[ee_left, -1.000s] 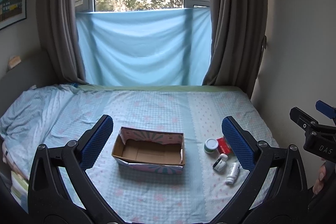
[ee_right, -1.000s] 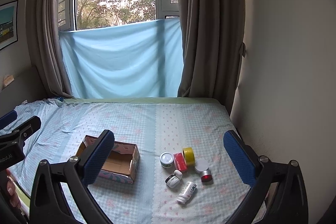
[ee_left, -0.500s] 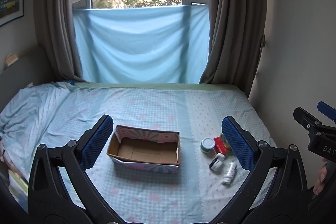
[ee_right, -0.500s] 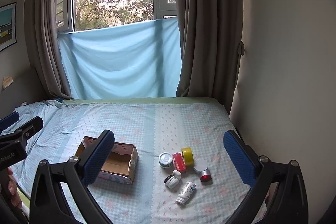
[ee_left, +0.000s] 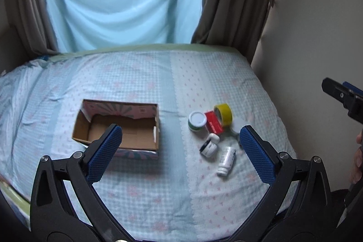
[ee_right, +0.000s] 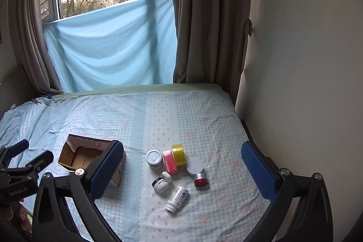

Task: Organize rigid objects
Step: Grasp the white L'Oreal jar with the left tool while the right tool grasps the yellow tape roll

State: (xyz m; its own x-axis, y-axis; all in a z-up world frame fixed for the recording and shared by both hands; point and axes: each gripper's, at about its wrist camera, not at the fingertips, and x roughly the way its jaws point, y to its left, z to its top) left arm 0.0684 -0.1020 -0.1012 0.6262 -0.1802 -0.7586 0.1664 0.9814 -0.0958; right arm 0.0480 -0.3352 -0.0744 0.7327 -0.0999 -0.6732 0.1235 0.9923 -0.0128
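Note:
An open cardboard box (ee_left: 118, 126) (ee_right: 79, 157) lies on the bed, empty. To its right sits a cluster: a green-sided jar with a white lid (ee_left: 197, 120) (ee_right: 154, 158), a red box (ee_left: 213, 121) (ee_right: 169, 162), a yellow tape roll (ee_left: 224, 113) (ee_right: 179, 154), a small white jar (ee_left: 209, 146) (ee_right: 160, 184), a white bottle lying down (ee_left: 226, 160) (ee_right: 178, 195), and a red-and-silver jar (ee_right: 200, 178). My left gripper (ee_left: 179, 151) is open above the bed. My right gripper (ee_right: 181, 171) is open above the cluster. Both are empty.
The bed (ee_left: 147, 78) has a blue checked sheet. A wall (ee_right: 295, 60) runs along the right edge. Grey curtains (ee_right: 204, 15) and a blue cloth (ee_right: 109, 44) hang at the window behind. The right gripper's body shows in the left wrist view (ee_left: 344, 98).
Both grippers have tilted down and moved closer to the bed. The box and the cluster look larger and sit higher in both views. Nothing on the bed has moved.

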